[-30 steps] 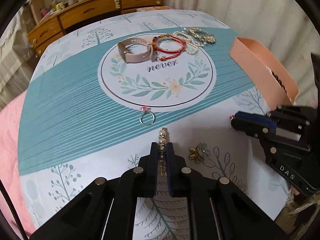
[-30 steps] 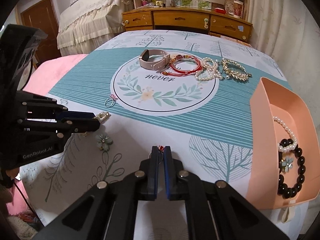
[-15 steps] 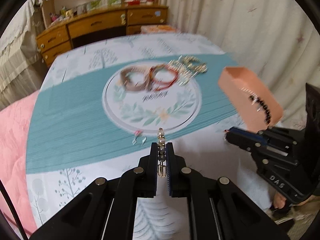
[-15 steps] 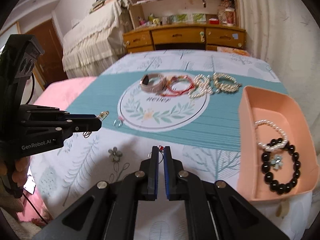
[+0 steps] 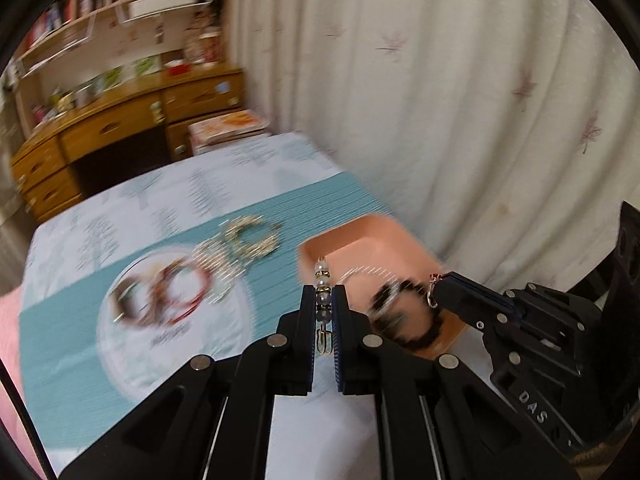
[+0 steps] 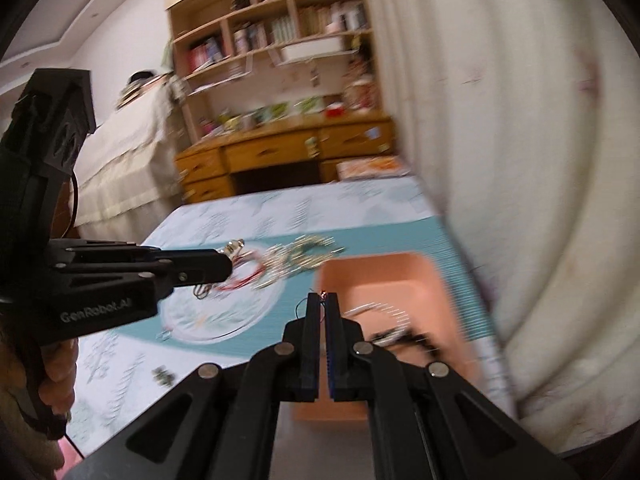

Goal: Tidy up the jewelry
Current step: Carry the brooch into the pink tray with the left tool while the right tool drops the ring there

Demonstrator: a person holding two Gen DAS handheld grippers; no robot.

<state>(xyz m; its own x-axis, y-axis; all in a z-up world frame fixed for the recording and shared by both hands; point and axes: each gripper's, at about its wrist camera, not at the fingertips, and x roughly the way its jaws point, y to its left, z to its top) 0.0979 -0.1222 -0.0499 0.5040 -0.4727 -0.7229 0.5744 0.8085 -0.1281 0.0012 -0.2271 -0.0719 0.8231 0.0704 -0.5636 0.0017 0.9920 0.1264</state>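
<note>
My left gripper (image 5: 323, 300) is shut on a beaded pearl earring (image 5: 322, 280) and holds it in the air, just left of the pink tray (image 5: 352, 240). My right gripper (image 6: 322, 300) is shut on a small ring-shaped earring with a red bead (image 5: 433, 298), above the tray (image 6: 384, 276). In the tray lie a black bead bracelet (image 5: 404, 320) and a white pearl bracelet (image 6: 376, 308). A watch band, red bracelets (image 5: 188, 288) and pearl and gold bracelets (image 5: 250, 238) lie blurred on the teal cloth.
A ring (image 6: 163, 334) and a flower piece (image 6: 163, 376) lie on the cloth at the near left. A curtain (image 5: 460, 100) hangs close behind the tray. A wooden desk (image 6: 280, 152) and bookshelves stand beyond the table.
Both grippers have risen from the cloth and swung right toward the pink tray, each carrying its earring. The views tilted up and are blurred by motion.
</note>
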